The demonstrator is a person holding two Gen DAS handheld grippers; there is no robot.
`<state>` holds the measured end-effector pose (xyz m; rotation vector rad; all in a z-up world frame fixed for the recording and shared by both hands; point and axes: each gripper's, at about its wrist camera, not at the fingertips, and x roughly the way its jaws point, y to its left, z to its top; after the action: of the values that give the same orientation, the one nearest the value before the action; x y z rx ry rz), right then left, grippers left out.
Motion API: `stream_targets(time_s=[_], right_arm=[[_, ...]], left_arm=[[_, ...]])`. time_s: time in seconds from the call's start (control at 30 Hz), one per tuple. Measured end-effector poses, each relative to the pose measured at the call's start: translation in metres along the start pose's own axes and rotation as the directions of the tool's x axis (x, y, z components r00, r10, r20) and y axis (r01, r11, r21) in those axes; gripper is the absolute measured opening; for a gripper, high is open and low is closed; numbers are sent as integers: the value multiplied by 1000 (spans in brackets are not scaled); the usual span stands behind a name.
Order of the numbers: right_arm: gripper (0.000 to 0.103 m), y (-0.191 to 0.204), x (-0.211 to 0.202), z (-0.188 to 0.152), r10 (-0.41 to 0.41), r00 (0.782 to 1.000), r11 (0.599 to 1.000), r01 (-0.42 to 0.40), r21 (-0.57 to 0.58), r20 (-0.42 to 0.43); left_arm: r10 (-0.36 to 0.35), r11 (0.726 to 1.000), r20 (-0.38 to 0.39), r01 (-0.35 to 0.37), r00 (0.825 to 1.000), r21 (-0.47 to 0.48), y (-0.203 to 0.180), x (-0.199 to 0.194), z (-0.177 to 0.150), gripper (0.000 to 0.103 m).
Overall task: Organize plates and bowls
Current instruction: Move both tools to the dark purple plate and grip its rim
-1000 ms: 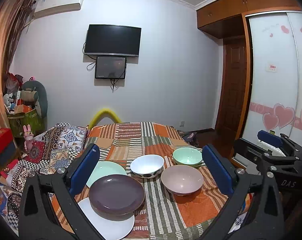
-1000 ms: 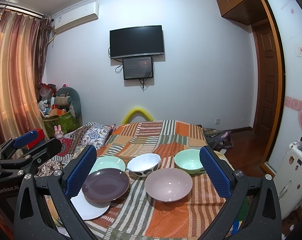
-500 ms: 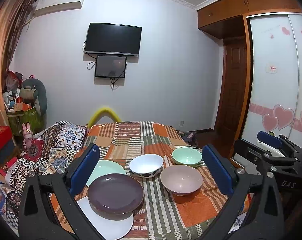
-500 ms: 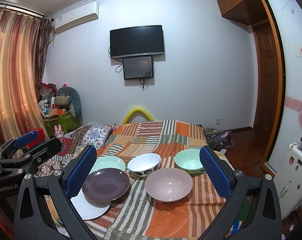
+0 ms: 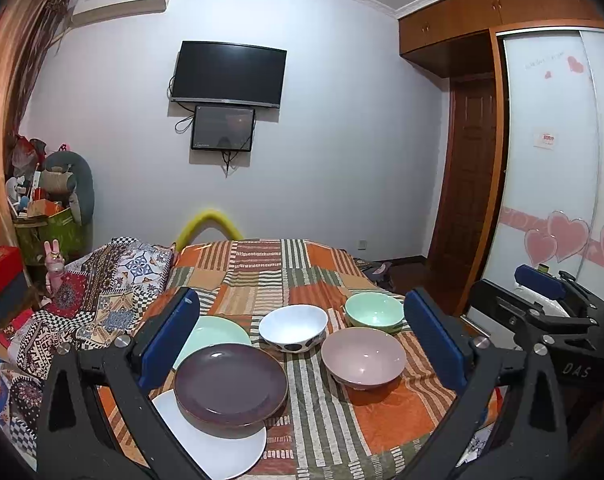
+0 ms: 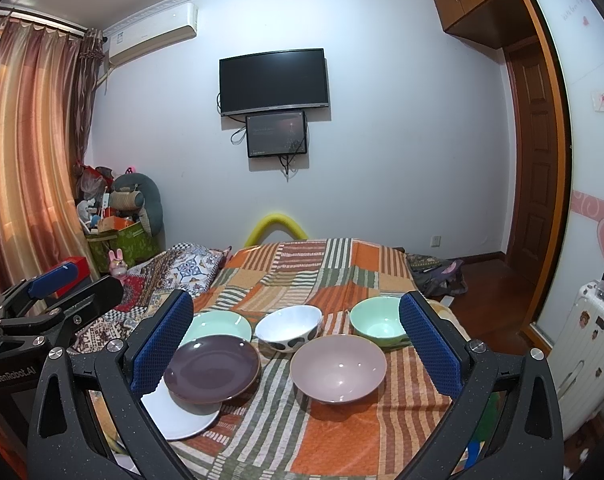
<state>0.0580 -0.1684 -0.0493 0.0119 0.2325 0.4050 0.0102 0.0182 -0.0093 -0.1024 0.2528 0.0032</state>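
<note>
Three plates (image 5: 229, 384) and three bowls (image 5: 362, 356) (all on the bedspread (image 5: 390, 420)); both grippers' fingers (image 5: 167, 338) spread, holding nothing.

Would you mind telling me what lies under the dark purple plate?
The dark purple plate rests partly on a white plate, whose near edge shows. The green plate sits behind it. How far the white plate reaches underneath is hidden.

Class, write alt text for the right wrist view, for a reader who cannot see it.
Open right gripper hovers above a striped cloth holding a purple plate overlapping a white plate, a green plate, and white, pink and green bowls. Left gripper waits at left.
</note>
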Motion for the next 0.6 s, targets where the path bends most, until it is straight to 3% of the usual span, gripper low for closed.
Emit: stream_targets(time_s=[0.17, 0.3, 0.6], right_arm=[[103, -1, 10, -8, -23, 1000, 1000, 23, 5, -19], [102, -6, 26, -22, -16, 997, 1000, 17, 18, -80], [102, -8, 62, -53, 27, 969, 998, -14, 53, -244]], left_arm=[[10, 1000, -52, -10, 999, -7, 11, 16, -10, 103], [12, 999, -121, -17, 993, -34, 28, 33, -22, 103], [78, 994, -263, -94, 962, -51, 74, 73, -56, 103]])
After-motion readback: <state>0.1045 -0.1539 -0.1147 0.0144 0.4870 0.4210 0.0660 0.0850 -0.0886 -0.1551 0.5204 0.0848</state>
